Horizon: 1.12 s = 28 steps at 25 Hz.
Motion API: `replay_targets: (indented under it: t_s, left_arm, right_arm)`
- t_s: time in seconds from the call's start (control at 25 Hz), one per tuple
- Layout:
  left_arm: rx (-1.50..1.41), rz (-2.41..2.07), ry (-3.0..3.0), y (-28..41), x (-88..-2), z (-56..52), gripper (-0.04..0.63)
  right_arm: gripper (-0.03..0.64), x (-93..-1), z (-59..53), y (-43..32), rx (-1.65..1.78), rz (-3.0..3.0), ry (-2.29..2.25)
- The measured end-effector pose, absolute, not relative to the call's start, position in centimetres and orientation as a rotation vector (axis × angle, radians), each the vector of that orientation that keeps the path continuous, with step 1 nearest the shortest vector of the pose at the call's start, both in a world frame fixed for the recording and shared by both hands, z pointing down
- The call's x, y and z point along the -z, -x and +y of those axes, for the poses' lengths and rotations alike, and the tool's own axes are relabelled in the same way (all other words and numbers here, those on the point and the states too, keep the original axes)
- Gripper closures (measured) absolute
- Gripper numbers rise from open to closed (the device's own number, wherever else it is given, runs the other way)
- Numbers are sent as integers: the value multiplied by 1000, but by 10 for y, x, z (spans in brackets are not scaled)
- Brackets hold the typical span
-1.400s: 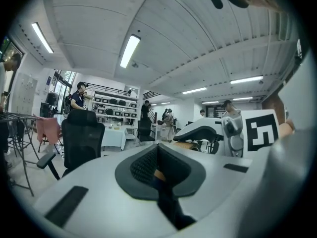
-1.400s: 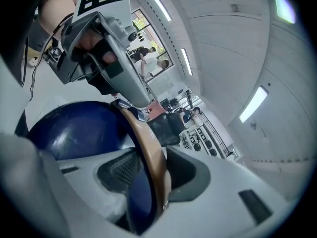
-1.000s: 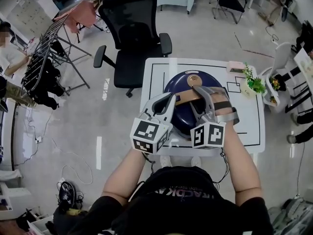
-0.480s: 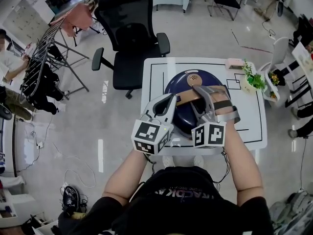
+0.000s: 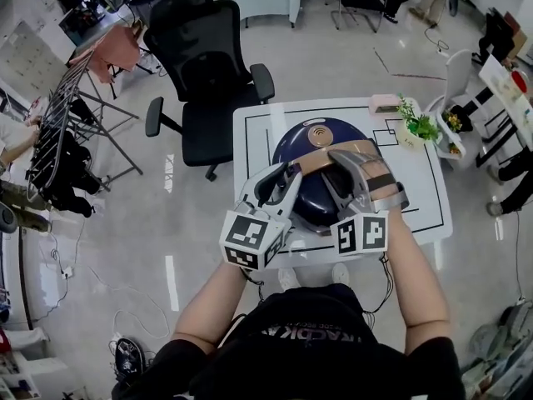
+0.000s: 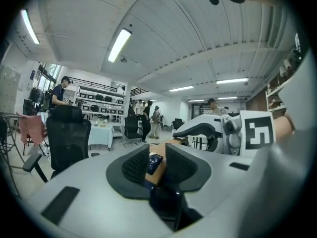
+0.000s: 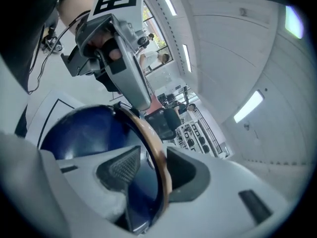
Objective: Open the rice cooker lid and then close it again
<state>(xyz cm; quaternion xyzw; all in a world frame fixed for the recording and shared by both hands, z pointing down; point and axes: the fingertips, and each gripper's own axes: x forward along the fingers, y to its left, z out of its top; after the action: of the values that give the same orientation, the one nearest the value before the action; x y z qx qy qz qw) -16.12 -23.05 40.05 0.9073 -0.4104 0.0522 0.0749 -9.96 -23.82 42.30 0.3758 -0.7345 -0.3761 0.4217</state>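
Observation:
A dark blue rice cooker [image 5: 293,147] stands on the white table [image 5: 254,132] with its lid down and a tan handle [image 5: 321,162] arched over the top. My left gripper [image 5: 289,173] is at the handle's left end. Its jaws are opening, with the tan handle [image 6: 159,171] and a small blue part between them. My right gripper [image 5: 348,158] straddles the handle's right end. In the right gripper view the thin handle band [image 7: 148,133] runs between the spread jaws of my right gripper [image 7: 148,170], above the blue lid [image 7: 84,133].
A black office chair [image 5: 212,73] stands just beyond the table. A small potted plant [image 5: 414,127] and a pink box [image 5: 385,102] sit at the table's far right corner. A drying rack [image 5: 67,115] is on the left. People stand far off in the room.
The head view has shifted a little, so the table sits higher in the picture. Both grippers stay at the handle and the lid remains down.

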Motion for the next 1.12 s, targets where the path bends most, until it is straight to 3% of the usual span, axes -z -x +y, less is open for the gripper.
replay_targets:
  t_s: [0.2, 0.32, 0.44, 0.64, 1.12]
  left_arm:
    - [-96, -1206, -2764, 159, -385, -217, 490]
    - [-76, -1204, -2770, 152, -377, -204, 491]
    - [-55, -1222, -2771, 142, -369, -192, 507]
    - [-21, -1288, -2733, 119, -360, -168, 590]
    - [-23, -1483, -2663, 65, -351, -62, 591]
  right_arm:
    - [470, -405, -210, 75, 708, -2062, -1170]
    - [615, -379, -196, 51, 539, -2294, -1373]
    - [615, -351, -183, 27, 322, -2545, -1526]
    - [615, -328, -160, -3, 57, -2771, -1562]
    - [615, -329, -72, -38, 29, -2889, -1300]
